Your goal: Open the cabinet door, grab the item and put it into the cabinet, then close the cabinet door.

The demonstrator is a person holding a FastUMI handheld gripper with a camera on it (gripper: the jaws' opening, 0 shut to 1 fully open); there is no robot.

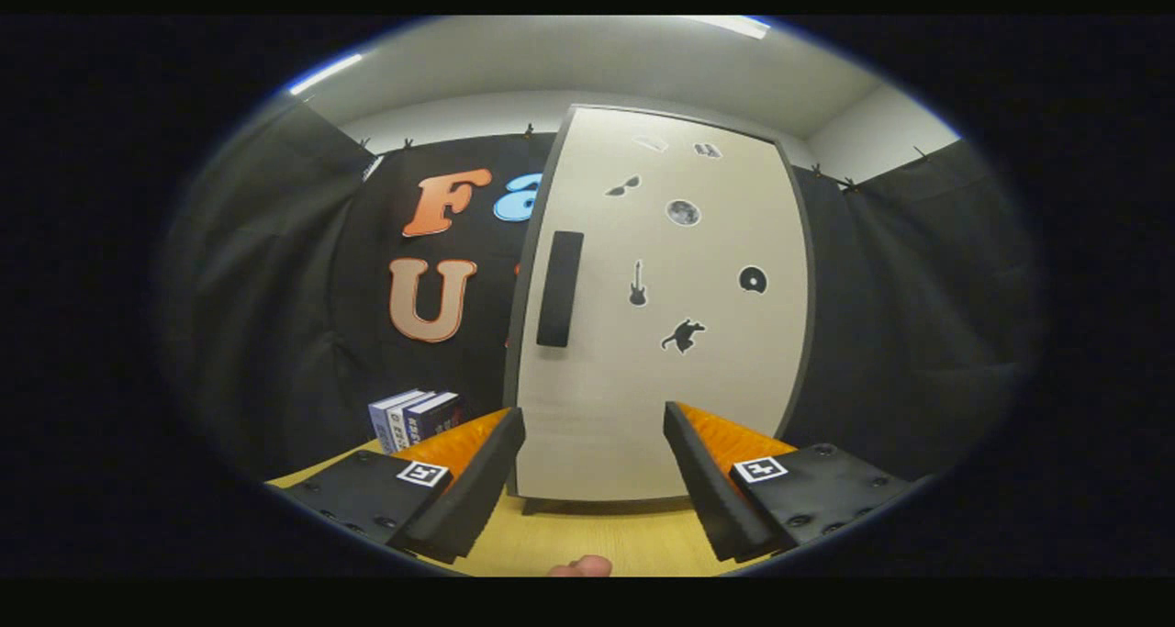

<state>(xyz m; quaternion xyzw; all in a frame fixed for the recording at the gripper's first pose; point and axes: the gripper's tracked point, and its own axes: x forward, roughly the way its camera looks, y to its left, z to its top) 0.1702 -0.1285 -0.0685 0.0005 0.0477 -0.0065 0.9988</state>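
Observation:
A tall white cabinet (670,333) with a dark frame stands on the wooden table straight ahead of me. Its door is shut and carries several small dark stickers. A long black vertical handle (559,289) sits near the door's left edge, above and beyond my left finger. My gripper (595,425) is open, with nothing between the fingers, and the lower part of the door shows through the gap. A short row of books (418,418) with blue and white spines stands on the table left of the cabinet, just beyond my left finger.
The light wooden table (587,540) runs under the fingers up to the cabinet's base. Black cloth walls close the booth behind and on both sides. A fingertip of a person (580,567) shows at the near table edge below the fingers.

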